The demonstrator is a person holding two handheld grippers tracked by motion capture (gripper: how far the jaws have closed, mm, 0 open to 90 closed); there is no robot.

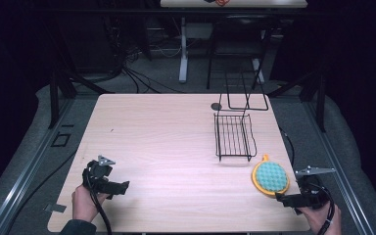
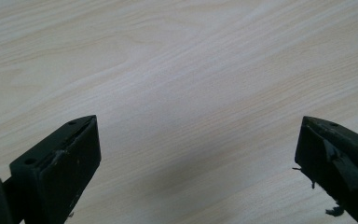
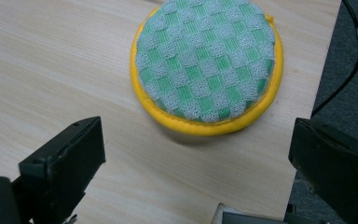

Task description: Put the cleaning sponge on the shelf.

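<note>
While both hands rest low, right gripper faces the scrubber, jaws released.

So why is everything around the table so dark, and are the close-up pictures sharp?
High view: light falls mainly on the table, the surroundings sink into near black, and the round sponge looks small and soft. Right gripper view: the sponge's checked weave is crisp, with a narrow shadow under its yellow rim. Left gripper view: the wood grain is clear, with a soft shadow between the jaws.

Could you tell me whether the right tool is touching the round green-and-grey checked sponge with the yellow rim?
Apart. In the right gripper view, the right tool stands open, with bare wooden table showing between its jaws and the sponge.
</note>
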